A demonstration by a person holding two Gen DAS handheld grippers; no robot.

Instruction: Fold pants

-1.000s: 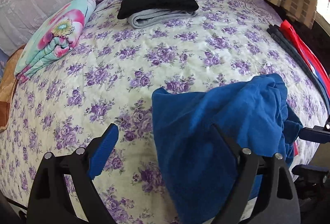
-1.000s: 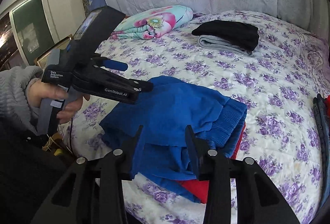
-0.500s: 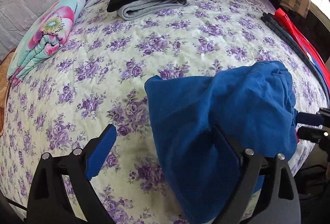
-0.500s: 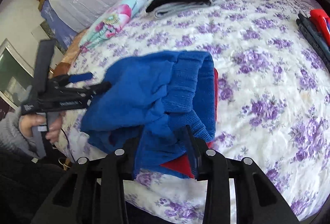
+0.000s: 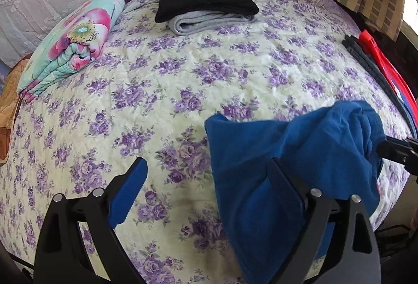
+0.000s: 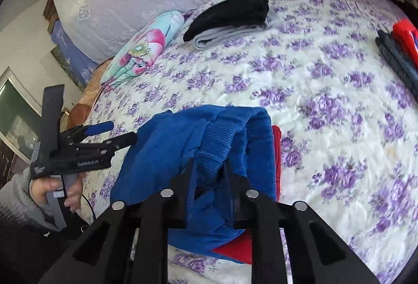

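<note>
Blue pants hang bunched at the near edge of the bed, also shown in the right wrist view. My right gripper is shut on their ribbed waistband and holds it up off the bed. My left gripper is open; its right finger is under the blue cloth, its left finger over bare quilt. In the right wrist view the left gripper touches the pants' left side. Red cloth lies under the blue pants.
The flowered quilt covers the bed. A folded black garment on a grey one lies at the far side. A folded floral blanket lies at the far left. Dark and red garments lie along the right edge.
My right gripper has closed on the waistband and lifted it. The blue pants have risen and shifted right in the left wrist view. The left gripper stays open.
</note>
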